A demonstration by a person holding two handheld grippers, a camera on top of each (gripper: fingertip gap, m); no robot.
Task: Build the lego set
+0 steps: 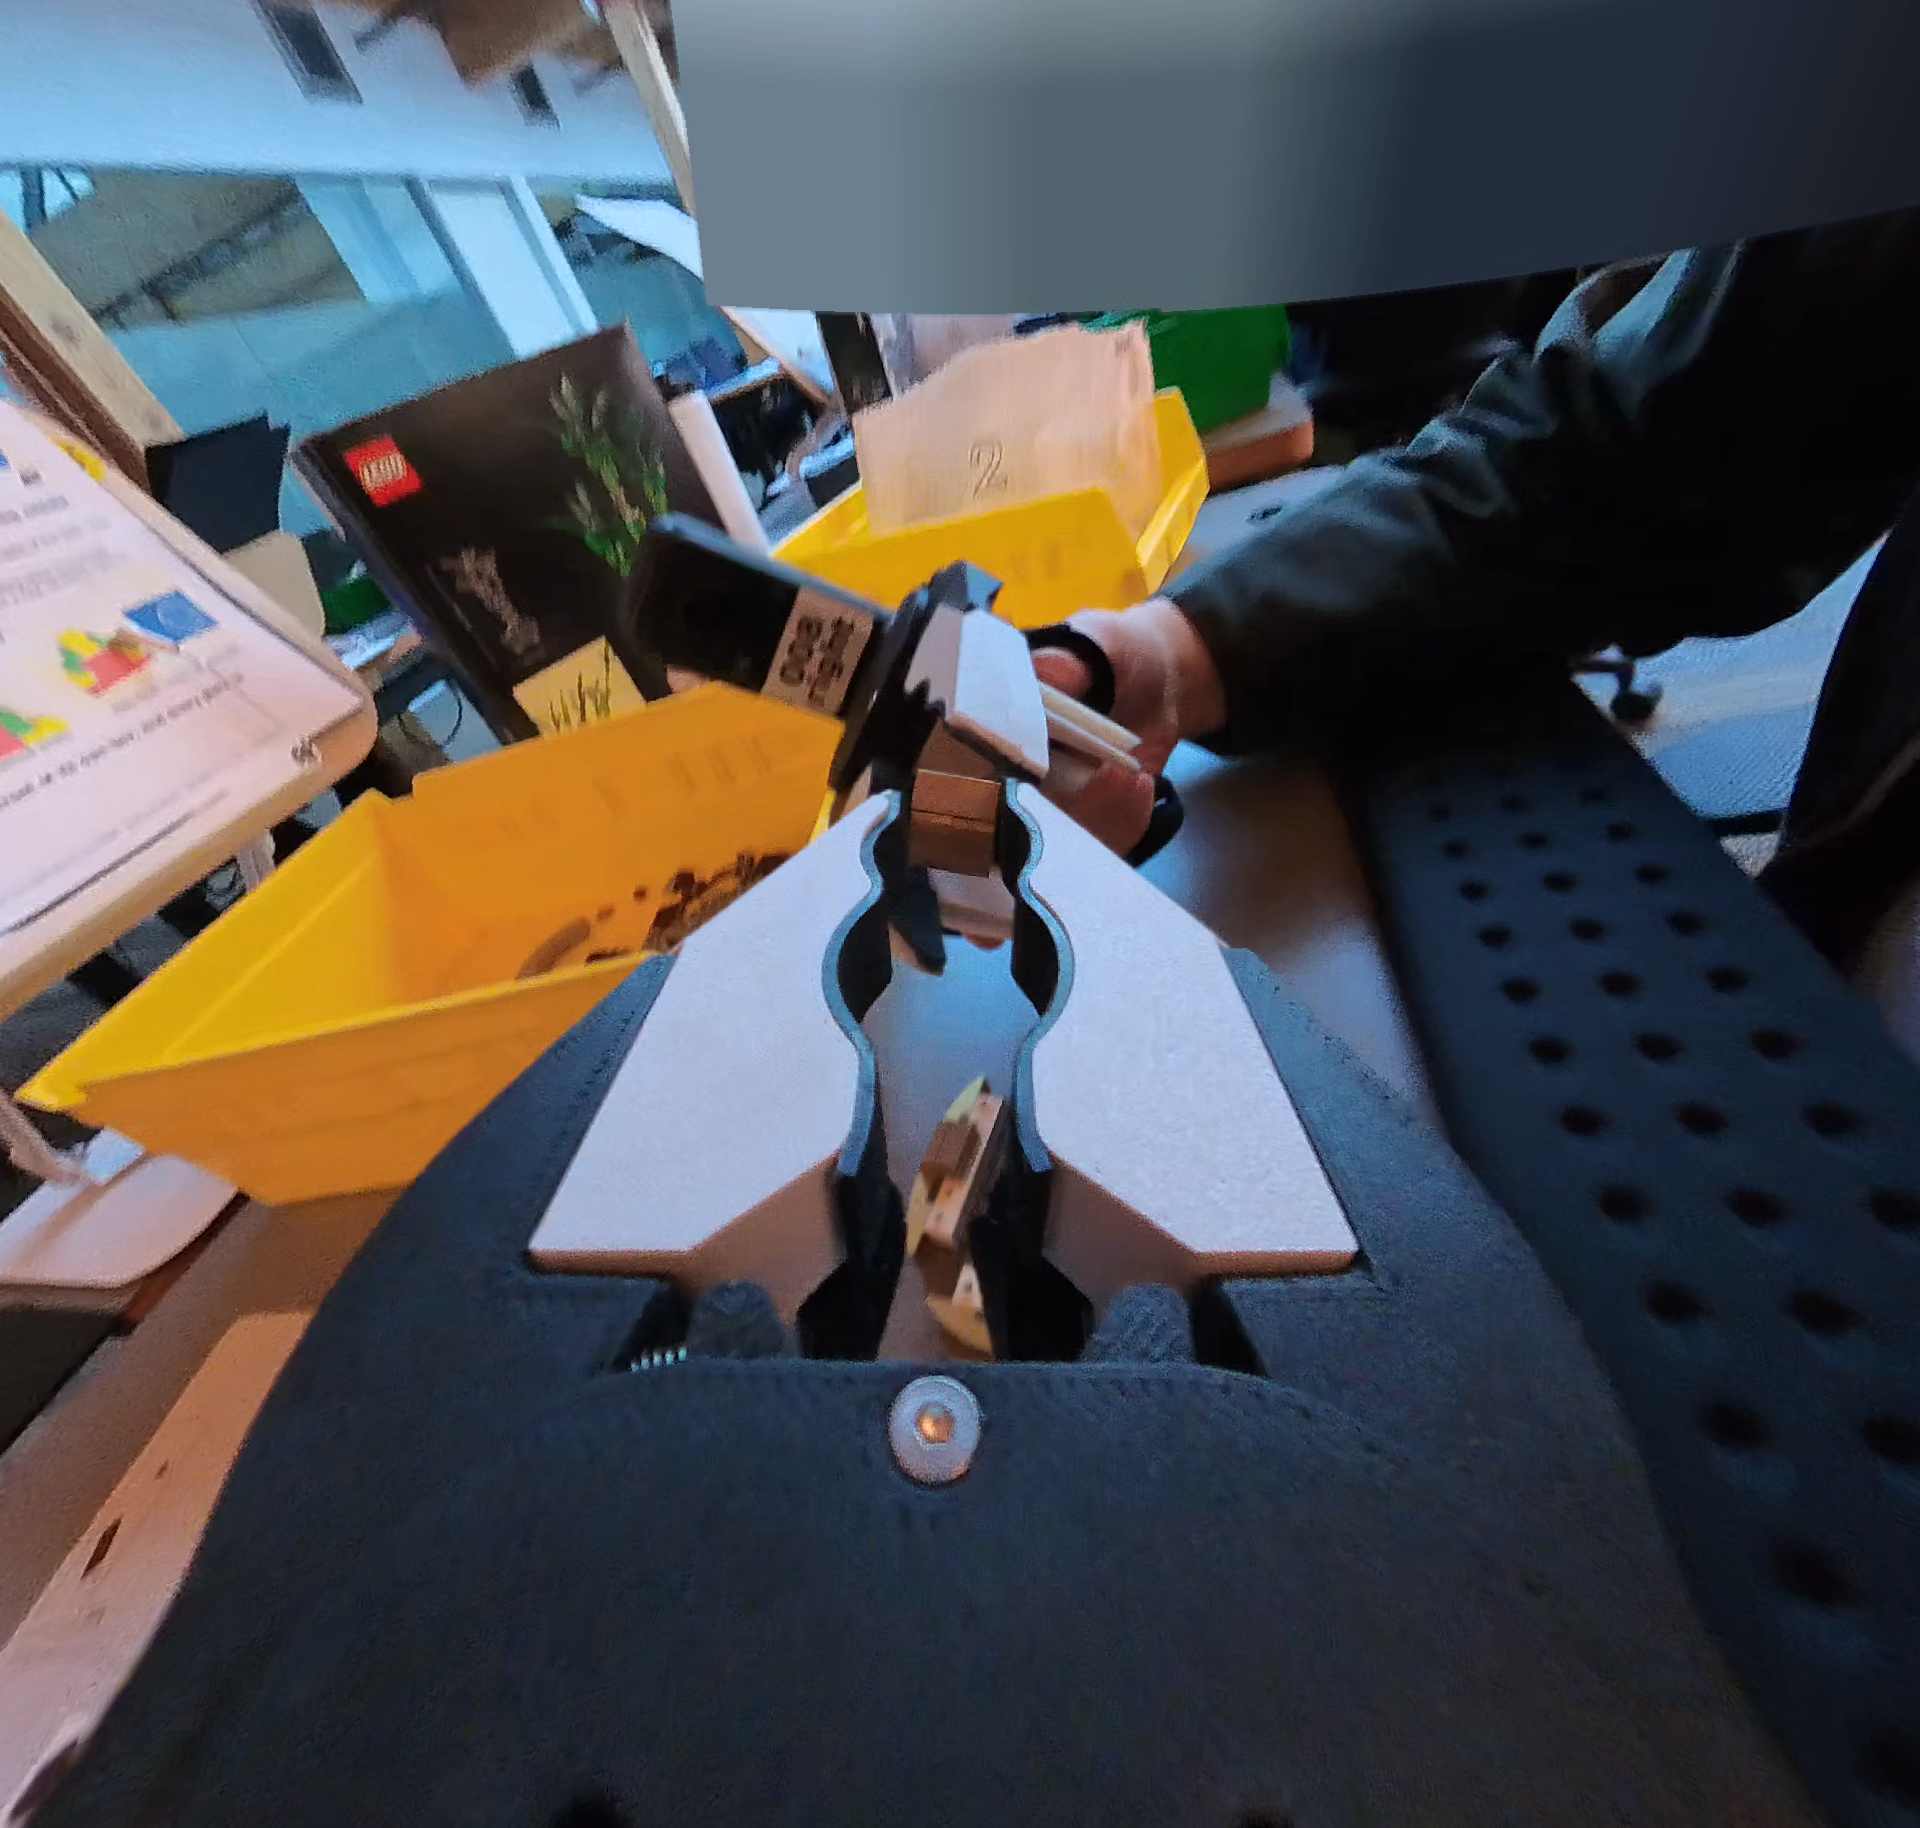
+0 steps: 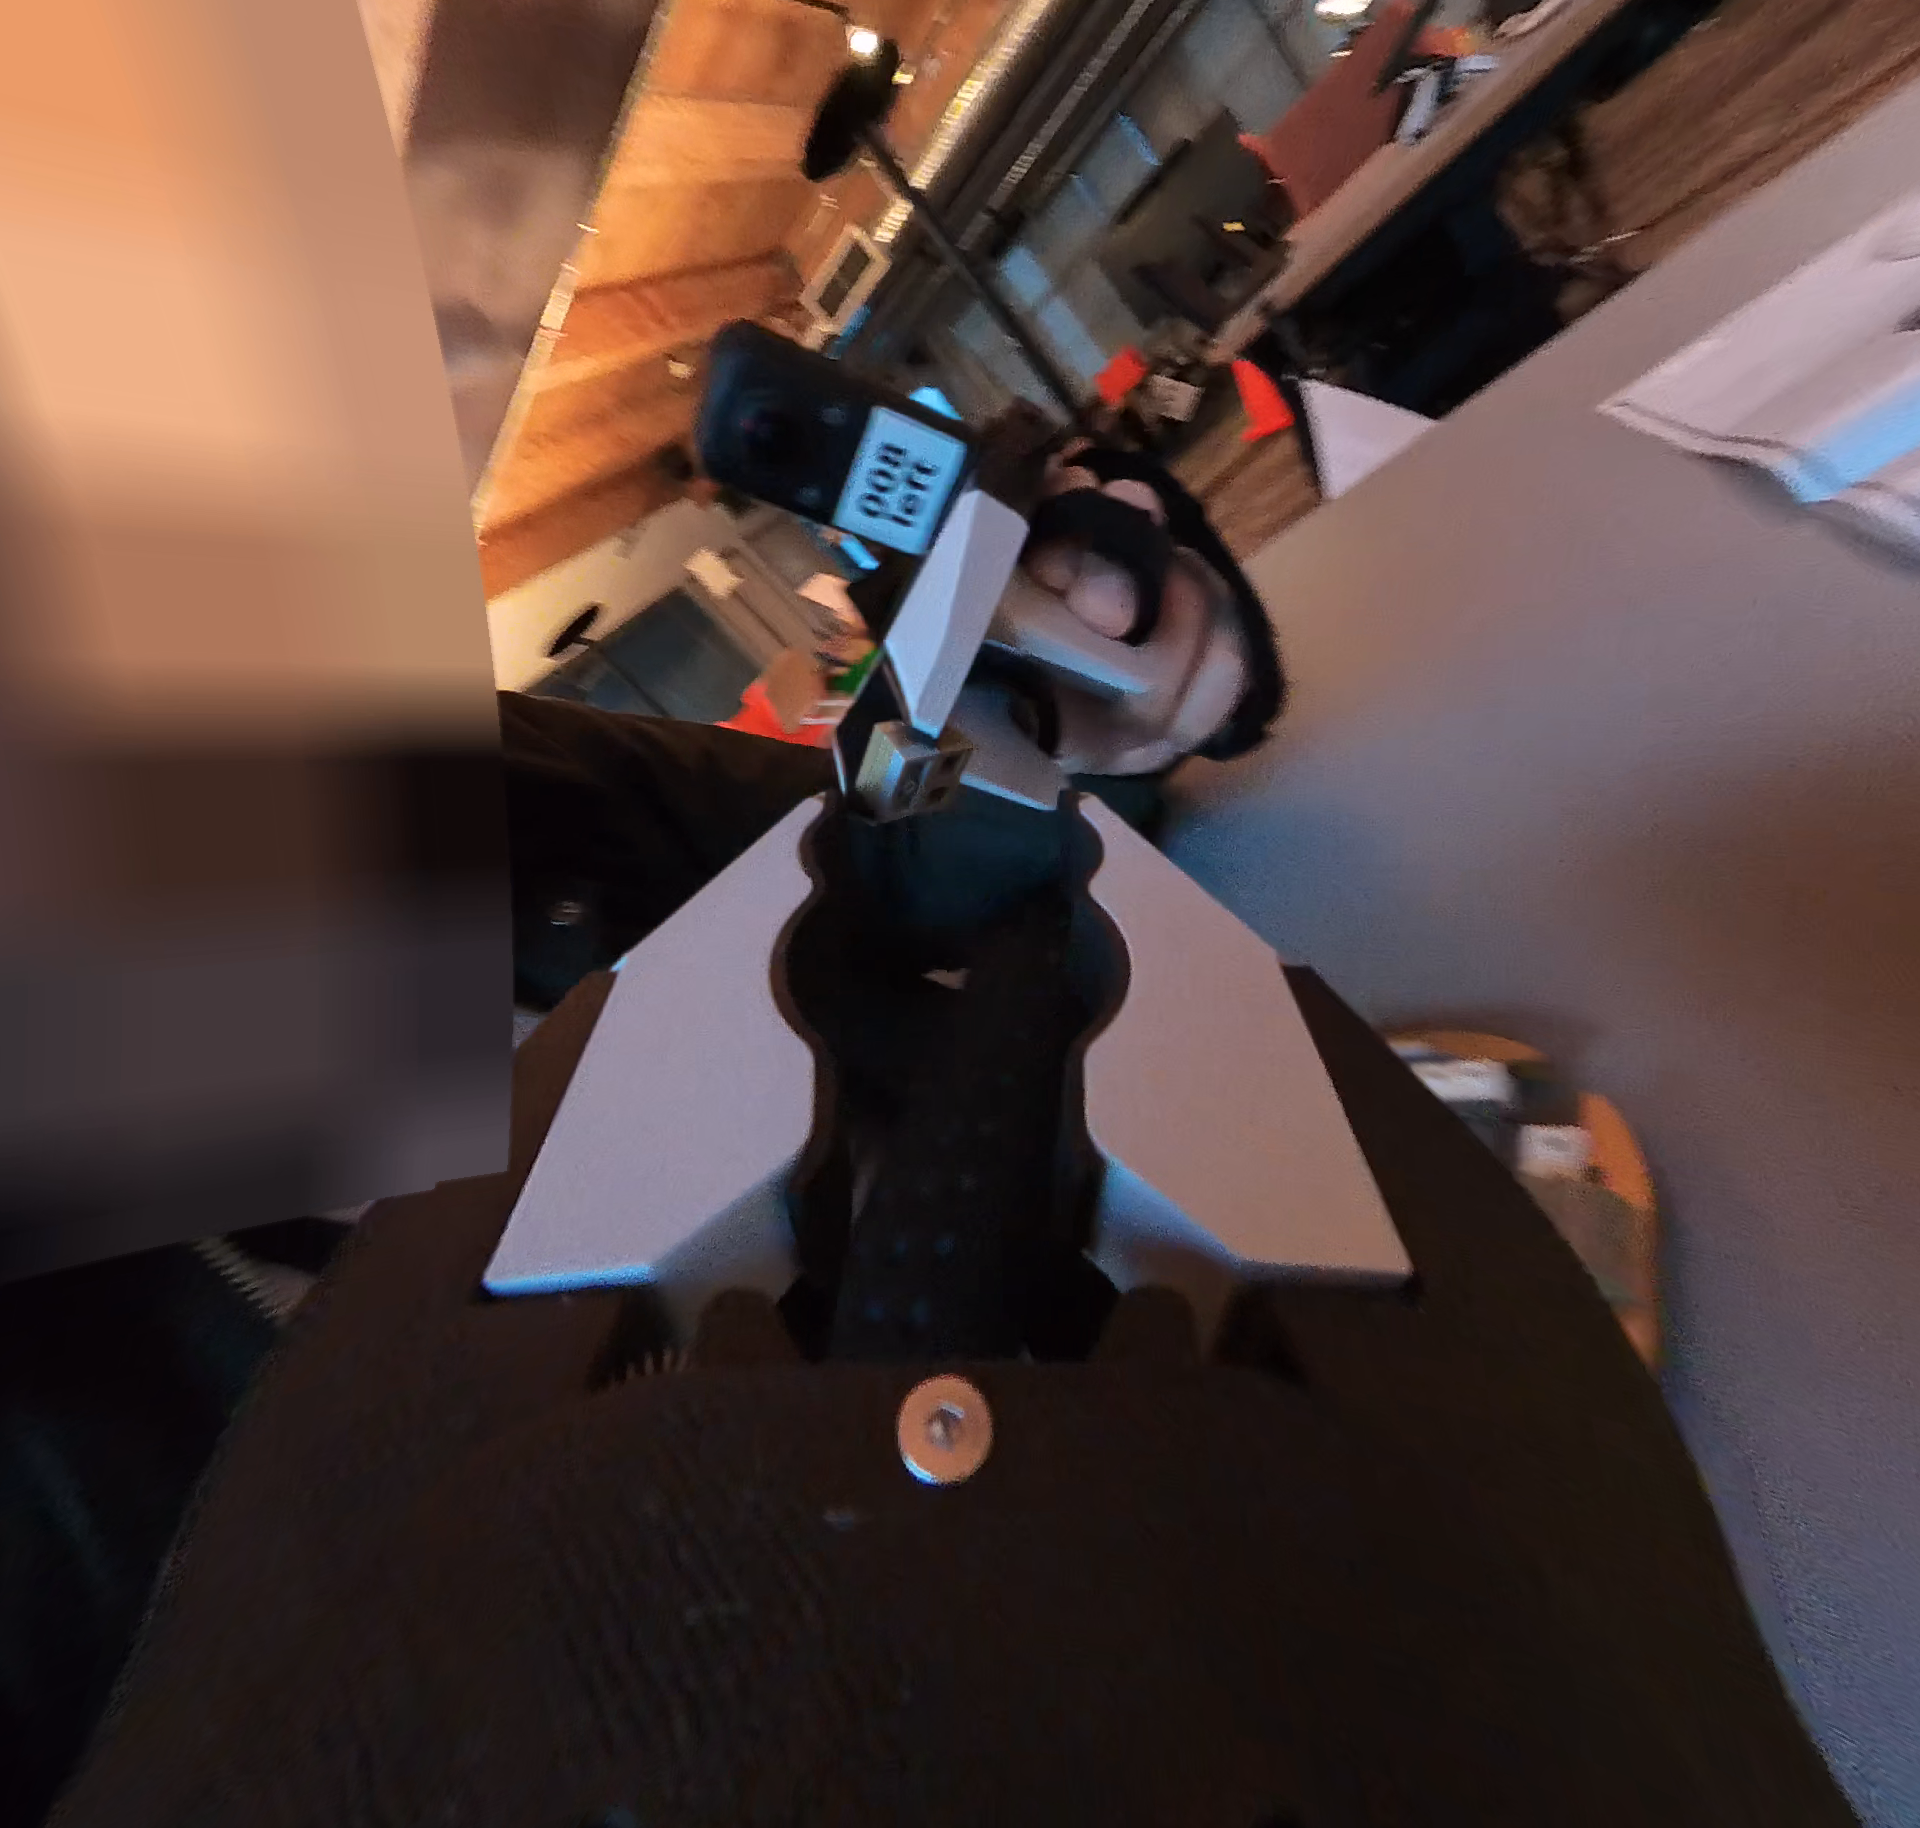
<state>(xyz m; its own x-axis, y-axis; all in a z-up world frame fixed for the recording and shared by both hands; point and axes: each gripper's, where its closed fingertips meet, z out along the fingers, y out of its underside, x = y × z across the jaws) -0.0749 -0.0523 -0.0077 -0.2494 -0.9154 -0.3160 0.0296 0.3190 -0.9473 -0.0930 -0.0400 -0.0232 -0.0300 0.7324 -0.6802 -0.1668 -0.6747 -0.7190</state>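
My left gripper is shut on a small tan lego brick, pinched between its white fingertips and held above the table. My right gripper, held by a hand, reaches in from the far side, its tips just behind and below the brick. In the right wrist view my right gripper has its jaws apart with nothing between them. The tan brick sits just beyond its left tip, in the left gripper. Another tan lego piece shows low through the left gripper's gap.
A yellow bin with dark loose pieces stands at the left. A second yellow bin with a paper bag is behind. A dark lego box and an open instruction booklet are at the left. A black perforated panel is at the right. Between my right fingertips and the tan lego piece there is roughly 11 cm.
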